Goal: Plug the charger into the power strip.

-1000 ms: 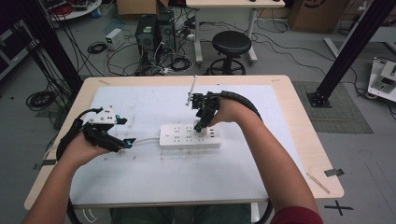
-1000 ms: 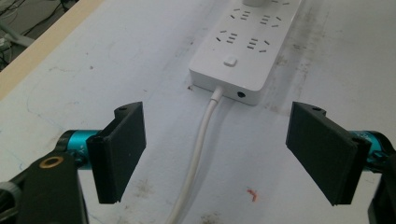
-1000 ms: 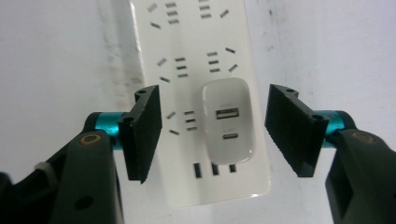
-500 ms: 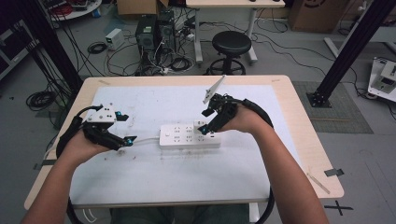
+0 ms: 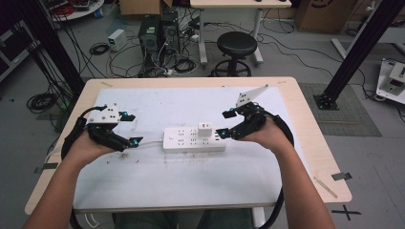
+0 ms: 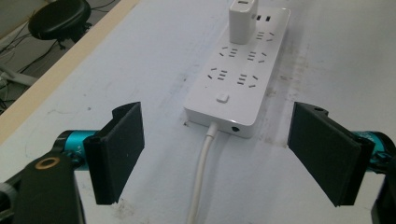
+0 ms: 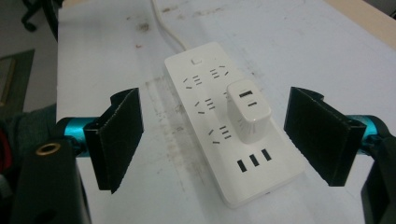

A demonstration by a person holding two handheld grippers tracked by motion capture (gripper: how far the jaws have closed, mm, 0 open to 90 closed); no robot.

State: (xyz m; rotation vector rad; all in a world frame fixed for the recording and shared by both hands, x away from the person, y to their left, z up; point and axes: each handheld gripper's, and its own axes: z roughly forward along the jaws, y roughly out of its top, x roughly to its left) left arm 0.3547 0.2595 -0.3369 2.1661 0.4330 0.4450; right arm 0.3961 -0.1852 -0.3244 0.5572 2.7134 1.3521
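From the high view, the white power strip (image 5: 194, 139) lies flat near the middle of the desk (image 5: 305, 124), on a pale sheet, with a small white charger (image 5: 205, 129) plugged in upright towards its right end. The left claw (image 5: 128, 129) hangs just off the strip's left end, where the cord leaves it, jaws spread and empty. The right claw (image 5: 226, 123) sits just off the strip's right end, equally wide and holding nothing. Both forearms reach in from below, wrists angled inward towards the strip.

In the left gripper view, the left claw (image 6: 224, 154) looks down the strip (image 6: 238, 74) from the cord (image 6: 201, 172) end; its jaws stand apart on either side of that end, touching nothing. The strip looks rigid, smooth plastic, probably light and apt to slide, so pressing or pinching its long sides should steady it.

In the right gripper view, the right claw (image 7: 219, 142) frames the charger (image 7: 248, 110), jaws well clear of it. The charger is a stiff, glossy block; its flat side faces offer the best hold, pulled straight up.
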